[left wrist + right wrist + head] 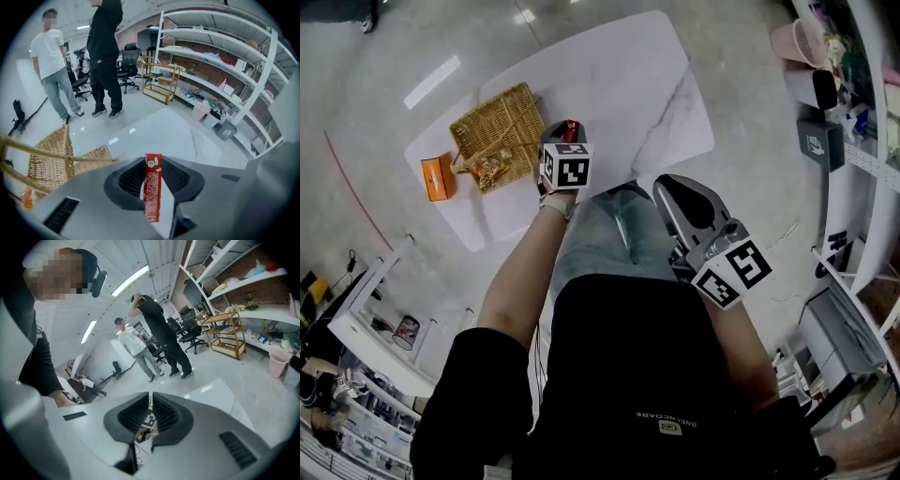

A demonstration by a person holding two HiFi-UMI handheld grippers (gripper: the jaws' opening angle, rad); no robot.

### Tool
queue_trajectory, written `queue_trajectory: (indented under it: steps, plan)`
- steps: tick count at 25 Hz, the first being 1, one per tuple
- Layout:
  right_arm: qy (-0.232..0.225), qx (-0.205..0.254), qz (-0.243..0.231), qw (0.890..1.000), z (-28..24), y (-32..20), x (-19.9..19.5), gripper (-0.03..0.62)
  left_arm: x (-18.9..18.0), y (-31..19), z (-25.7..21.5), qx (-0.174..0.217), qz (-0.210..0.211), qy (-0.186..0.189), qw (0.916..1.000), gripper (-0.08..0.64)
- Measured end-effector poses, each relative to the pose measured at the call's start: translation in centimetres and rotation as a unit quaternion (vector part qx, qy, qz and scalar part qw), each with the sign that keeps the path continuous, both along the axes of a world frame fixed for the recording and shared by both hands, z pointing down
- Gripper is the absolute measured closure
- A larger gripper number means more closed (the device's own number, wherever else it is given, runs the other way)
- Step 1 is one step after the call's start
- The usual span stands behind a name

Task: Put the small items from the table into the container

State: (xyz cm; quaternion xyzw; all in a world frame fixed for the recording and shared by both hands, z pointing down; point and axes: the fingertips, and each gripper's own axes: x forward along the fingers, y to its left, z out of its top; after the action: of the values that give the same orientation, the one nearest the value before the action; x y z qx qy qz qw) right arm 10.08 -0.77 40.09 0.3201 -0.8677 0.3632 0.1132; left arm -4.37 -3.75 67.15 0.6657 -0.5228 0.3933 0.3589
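Above the table (628, 84), left tool (153, 161) pinching red packet (152, 192)

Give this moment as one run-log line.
left gripper: shut on red packet | right gripper: shut, empty | basket: on table

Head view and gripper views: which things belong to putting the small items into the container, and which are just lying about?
Job in hand: wicker basket; red packet gripped by the left gripper; orange box on the white table.

Lying about: pink bin; shelving; office chair; wooden cart.
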Motion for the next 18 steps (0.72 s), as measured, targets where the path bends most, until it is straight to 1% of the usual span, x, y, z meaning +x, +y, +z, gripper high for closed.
queue_trajectory:
  steps: [5, 10, 14, 18]
  plan:
    - [-0.006, 0.017, -0.003, 1.000, -1.5, -0.3, 0.2, 0.579, 0.2, -0.1, -6.4, 0.043, -0.005, 0.015, 0.9990, 0.451]
    - [-0.011, 0.044, -0.012, 0.999, -3.8, -1.2, -0.2, 0.578, 0.0, 0.2, -12.5, 0.086, -0.017, 0.029, 0.9958, 0.451]
    - [-0.020, 0.069, -0.028, 0.997, -5.5, -2.0, -1.0, 0.578, -0.4, 0.5, -17.5, 0.127, -0.034, 0.040, 0.9905, 0.451]
    - [-0.027, 0.088, -0.049, 0.995, -7.5, -1.8, -2.1, 0.579, -1.2, 1.4, -22.5, 0.165, -0.048, 0.037, 0.9844, 0.451]
